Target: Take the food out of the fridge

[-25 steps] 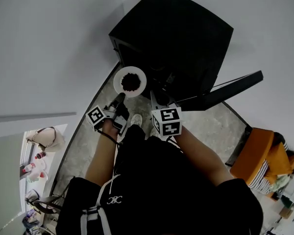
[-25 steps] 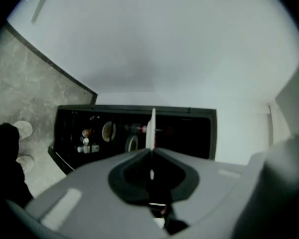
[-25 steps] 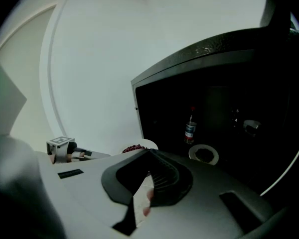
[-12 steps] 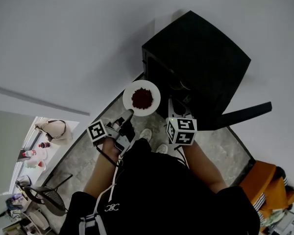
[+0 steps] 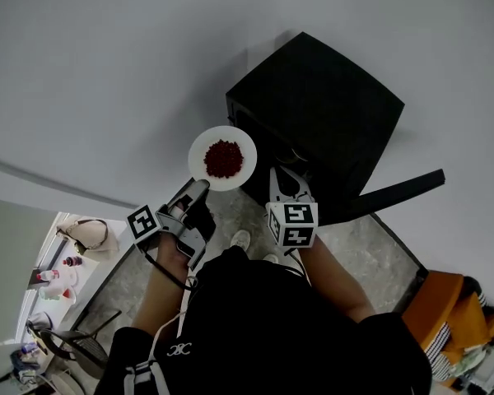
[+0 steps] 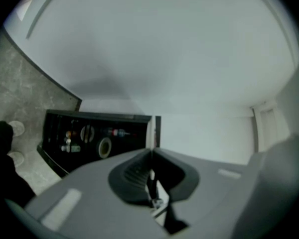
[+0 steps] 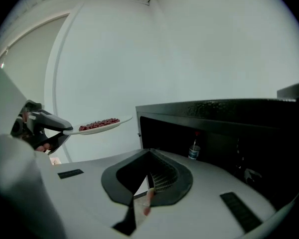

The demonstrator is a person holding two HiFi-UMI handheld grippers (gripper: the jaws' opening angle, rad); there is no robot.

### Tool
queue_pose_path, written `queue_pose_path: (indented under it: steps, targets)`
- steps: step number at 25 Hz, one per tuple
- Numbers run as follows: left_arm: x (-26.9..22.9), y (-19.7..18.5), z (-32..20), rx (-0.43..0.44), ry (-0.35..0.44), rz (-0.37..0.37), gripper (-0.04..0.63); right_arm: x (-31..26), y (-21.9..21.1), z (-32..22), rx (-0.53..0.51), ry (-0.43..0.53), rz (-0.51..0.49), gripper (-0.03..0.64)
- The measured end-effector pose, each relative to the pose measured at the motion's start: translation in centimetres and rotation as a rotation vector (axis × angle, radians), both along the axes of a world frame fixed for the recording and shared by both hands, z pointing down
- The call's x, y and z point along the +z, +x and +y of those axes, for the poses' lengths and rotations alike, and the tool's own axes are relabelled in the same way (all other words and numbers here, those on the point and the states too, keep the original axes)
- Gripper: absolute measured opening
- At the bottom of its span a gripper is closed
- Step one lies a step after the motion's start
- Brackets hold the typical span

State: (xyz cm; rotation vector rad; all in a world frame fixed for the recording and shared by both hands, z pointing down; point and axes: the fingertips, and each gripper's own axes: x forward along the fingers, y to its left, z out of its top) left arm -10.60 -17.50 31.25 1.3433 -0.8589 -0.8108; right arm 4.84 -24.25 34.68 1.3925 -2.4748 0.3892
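Note:
A white plate (image 5: 202, 169) with a heap of red food (image 5: 223, 158) hangs in the air in front of the black fridge (image 5: 321, 109). My left gripper (image 5: 199, 186) is shut on the plate's near rim. In the right gripper view the plate (image 7: 99, 125) is level, with the left gripper (image 7: 69, 129) on its left edge. My right gripper (image 5: 281, 178) is shut with nothing in it, pointing at the fridge's open front. Its shut jaws (image 7: 150, 152) face the dark inside, where a small bottle (image 7: 193, 148) stands. In the left gripper view my left gripper (image 6: 152, 153) shows shut; the plate cannot be made out there.
The fridge door (image 5: 395, 189) stands swung open to the right. A white wall runs behind the fridge. My shoes (image 5: 240, 239) stand on the stone floor (image 5: 370, 241). An orange seat (image 5: 453, 303) is at lower right, a bag (image 5: 86, 235) at lower left.
My left gripper has lifted the plate of red food up, away from the fridge opening. The right gripper has risen a little beside it. Both stay shut.

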Motion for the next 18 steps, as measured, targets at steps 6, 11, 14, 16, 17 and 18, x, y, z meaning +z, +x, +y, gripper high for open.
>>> queue_pose_path:
  steps: [6,11,14,16,17,18]
  targets:
    - [-2.9,-0.4,-2.2,0.034,0.048,-0.03,0.005,-0.9,0.6,-0.8,0.028,-0.001,-0.03,-0.009]
    - [-4.2,-0.2,-5.2,0.045,0.062,-0.044,0.006,-0.6,0.8,-1.2,0.034,-0.017,-0.028,-0.009]
    - [-5.1,0.3,-6.5,0.058,0.083,-0.033,0.006,0.0,1.0,-1.1,0.04,-0.039,-0.032,-0.009]
    - [-5.5,0.4,-7.2,0.062,0.091,-0.031,0.006,0.2,1.0,-0.9,0.042,-0.043,-0.029,-0.009]
    - [-5.6,0.4,-7.6,0.064,0.092,-0.031,0.006,0.2,1.1,-0.9,0.045,-0.041,-0.027,-0.009]
    - [-5.6,0.5,-8.0,0.066,0.091,-0.032,0.006,0.2,1.2,-1.0,0.05,-0.036,-0.021,-0.009]
